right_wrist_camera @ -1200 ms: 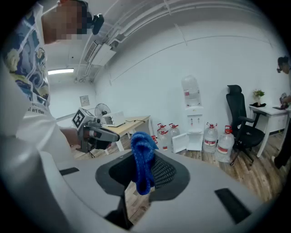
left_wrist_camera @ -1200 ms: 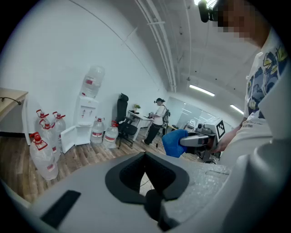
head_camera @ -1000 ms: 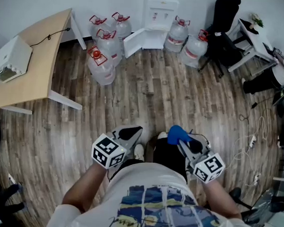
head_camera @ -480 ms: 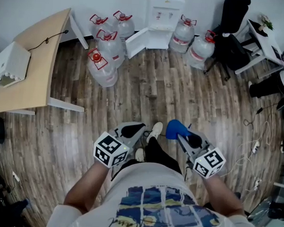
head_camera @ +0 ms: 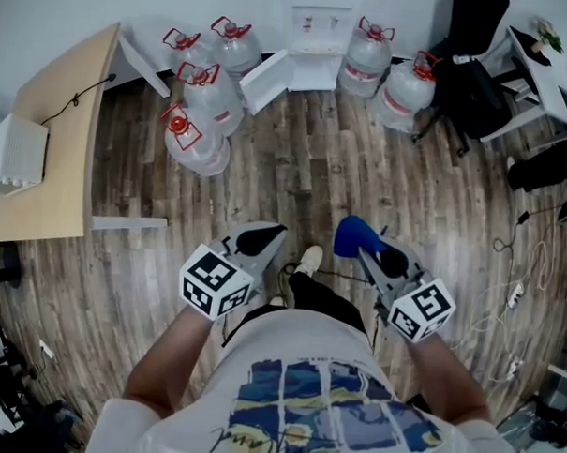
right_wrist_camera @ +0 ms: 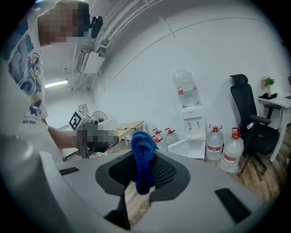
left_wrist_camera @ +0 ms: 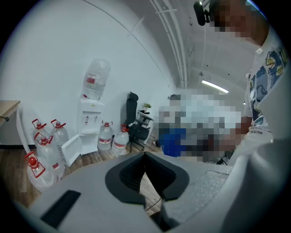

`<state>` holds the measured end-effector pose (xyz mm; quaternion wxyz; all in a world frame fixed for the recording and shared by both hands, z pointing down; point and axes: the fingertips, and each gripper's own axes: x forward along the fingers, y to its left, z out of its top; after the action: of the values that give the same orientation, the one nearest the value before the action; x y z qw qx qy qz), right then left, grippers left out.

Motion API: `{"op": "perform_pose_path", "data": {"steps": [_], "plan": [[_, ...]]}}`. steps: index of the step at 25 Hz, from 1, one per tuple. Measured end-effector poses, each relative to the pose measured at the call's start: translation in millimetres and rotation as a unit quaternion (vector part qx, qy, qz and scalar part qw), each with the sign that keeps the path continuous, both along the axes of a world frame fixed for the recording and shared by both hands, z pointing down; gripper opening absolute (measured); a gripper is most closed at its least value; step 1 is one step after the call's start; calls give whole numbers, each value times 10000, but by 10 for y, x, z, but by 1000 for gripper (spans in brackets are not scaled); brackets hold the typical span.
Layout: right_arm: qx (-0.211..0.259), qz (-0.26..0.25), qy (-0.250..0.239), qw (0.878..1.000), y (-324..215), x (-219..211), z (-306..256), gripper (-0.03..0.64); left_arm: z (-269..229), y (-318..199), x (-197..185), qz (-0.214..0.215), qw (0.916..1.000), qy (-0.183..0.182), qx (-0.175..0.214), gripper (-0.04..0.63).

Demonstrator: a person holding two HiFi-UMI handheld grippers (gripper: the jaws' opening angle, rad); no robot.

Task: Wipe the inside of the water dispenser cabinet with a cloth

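Wood floor (head_camera: 296, 165) lies open and bare between the person and the water dispenser (head_camera: 321, 11) at the top edge. Tabletop (head_camera: 52, 154) sits far left of the dispenser. Bottles (head_camera: 199, 123) cluster left of it, two more bottles (head_camera: 389, 75) stand right of it, and a black chair (head_camera: 468, 79) is beyond those. Dispenser cabinet (head_camera: 309, 74) is open, door (head_camera: 260, 81) swung left. Left hand-held gripper (head_camera: 262, 237) is closed, nothing in it. Right hand-held gripper (head_camera: 361, 247) clamps the blue cloth (right_wrist_camera: 143, 159), well apart from the dispenser. Versus a second ago: dispenser nearer the frame top, tabletop further left, cloth grip unchanged.
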<state>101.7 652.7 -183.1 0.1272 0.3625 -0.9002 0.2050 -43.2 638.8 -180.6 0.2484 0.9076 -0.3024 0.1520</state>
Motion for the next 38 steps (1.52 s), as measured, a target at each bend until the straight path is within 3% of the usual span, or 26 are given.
{"op": "perform_pose_path", "data": {"steps": [9,18,25,32,38], "plan": [[52,-47,-220,9997,-1015,187,25,83,-12,-888,481,122,9999,0,2,2],[331,-108,54,9994,-1980,157,65,84,43,-1737,805,691,9975,-13,113,2],[431,-10,473,9979,-3311,56,147,83,177,-2882,980,1259,9918,90,217,2],[432,-120,568,9974,-4755,-219,480,84,588,-4051,1054,1764,9838,68,318,2],[284,-300,615,9973,-5656,-294,1214,84,1280,-4769,1111,1624,9867,24,55,2]]}}
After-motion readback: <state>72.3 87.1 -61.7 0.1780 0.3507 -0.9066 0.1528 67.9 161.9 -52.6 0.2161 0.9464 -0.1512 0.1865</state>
